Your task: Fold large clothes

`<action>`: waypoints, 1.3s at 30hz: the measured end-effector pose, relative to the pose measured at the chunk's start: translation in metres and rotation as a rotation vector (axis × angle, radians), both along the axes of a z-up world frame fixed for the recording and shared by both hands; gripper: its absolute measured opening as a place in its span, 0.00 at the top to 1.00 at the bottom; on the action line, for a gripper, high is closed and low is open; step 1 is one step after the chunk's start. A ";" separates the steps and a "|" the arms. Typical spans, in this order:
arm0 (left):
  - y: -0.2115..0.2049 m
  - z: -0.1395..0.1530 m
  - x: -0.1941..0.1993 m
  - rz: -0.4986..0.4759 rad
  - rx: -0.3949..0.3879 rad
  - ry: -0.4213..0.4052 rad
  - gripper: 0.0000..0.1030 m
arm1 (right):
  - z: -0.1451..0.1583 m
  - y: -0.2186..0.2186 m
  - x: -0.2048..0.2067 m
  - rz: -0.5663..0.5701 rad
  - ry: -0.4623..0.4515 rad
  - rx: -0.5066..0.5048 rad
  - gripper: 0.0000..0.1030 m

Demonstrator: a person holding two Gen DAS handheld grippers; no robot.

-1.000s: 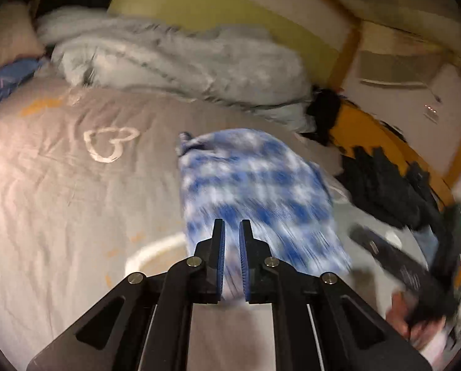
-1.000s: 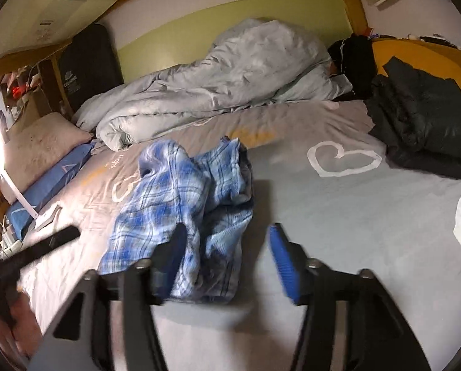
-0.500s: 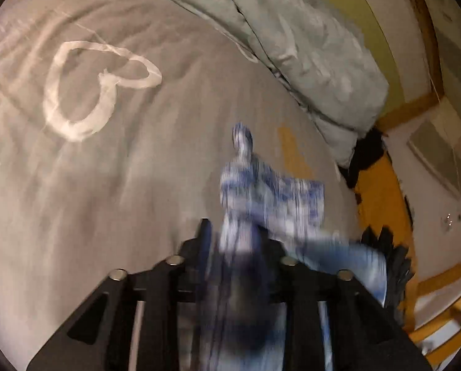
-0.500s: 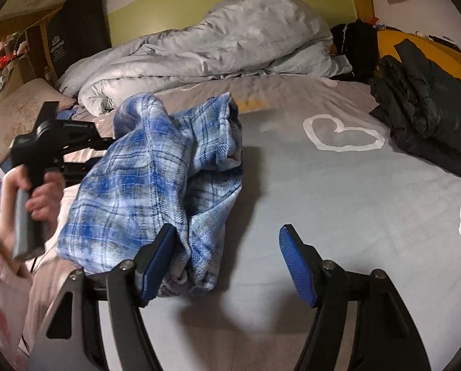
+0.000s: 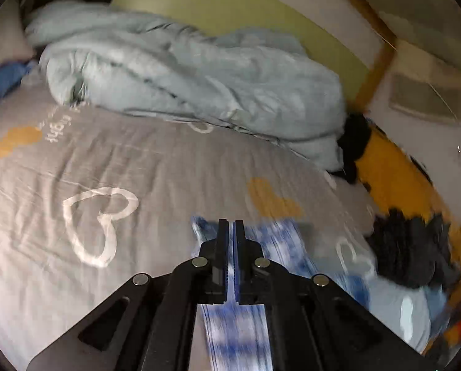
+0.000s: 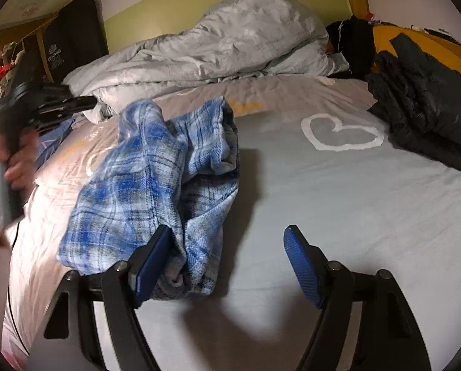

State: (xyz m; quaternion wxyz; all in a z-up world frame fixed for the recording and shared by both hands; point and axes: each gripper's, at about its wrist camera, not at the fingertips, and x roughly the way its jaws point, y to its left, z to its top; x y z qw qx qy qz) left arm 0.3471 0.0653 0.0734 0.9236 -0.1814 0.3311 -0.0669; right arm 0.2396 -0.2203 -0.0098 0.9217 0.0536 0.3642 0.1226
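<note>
Jaws, left gripper (image 5: 229, 227): pressed together, nothing visibly between them.
Jaws, right gripper (image 6: 227, 244): wide and opening; left pad against the cloth, no pinch.
Shirt (image 6: 156, 185): blue plaid, bunched in a heap on the grey sheet (image 6: 338, 204), just ahead of the right gripper.
Step (judged): spread the heap flat.
Method: pinch one hem edge per gripper, single layer only, pull apart low over the sheet.
Risk: grabbing several layers keeps it bunched.

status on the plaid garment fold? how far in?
Early. Done: nothing tidy; the blue plaid garment lies bunched on the grey bed sheet. In hand: left tongs shut, apparently empty; right tongs opening beside the near hem, not gripping. Left: spread flat, then every fold.
</note>
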 end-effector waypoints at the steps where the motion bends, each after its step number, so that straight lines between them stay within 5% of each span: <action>1: -0.004 0.003 -0.011 -0.016 0.009 -0.006 0.95 | 0.003 0.000 -0.002 0.001 -0.009 0.003 0.29; 6: -0.030 0.008 -0.078 -0.060 0.074 -0.040 0.53 | 0.014 -0.004 -0.008 -0.003 -0.036 0.040 0.15; 9: -0.040 0.004 -0.110 -0.084 0.093 -0.054 0.37 | 0.021 -0.006 -0.011 -0.021 -0.059 0.042 0.08; 11: -0.042 -0.001 -0.127 -0.090 0.104 -0.058 0.18 | 0.025 -0.009 -0.011 -0.020 -0.071 0.043 0.00; 14: -0.043 -0.010 -0.138 -0.083 0.115 -0.064 0.03 | 0.031 -0.009 -0.005 -0.030 -0.071 0.037 0.00; 28: -0.038 -0.041 -0.125 -0.088 0.093 -0.006 0.02 | 0.029 0.003 0.020 -0.014 -0.004 -0.005 0.00; 32: -0.032 -0.057 -0.116 -0.090 -0.009 0.044 0.03 | 0.021 0.006 0.033 0.044 0.047 0.041 0.00; 39: -0.022 -0.091 -0.093 -0.098 -0.229 0.129 0.09 | -0.012 -0.007 0.070 0.139 0.221 0.302 0.08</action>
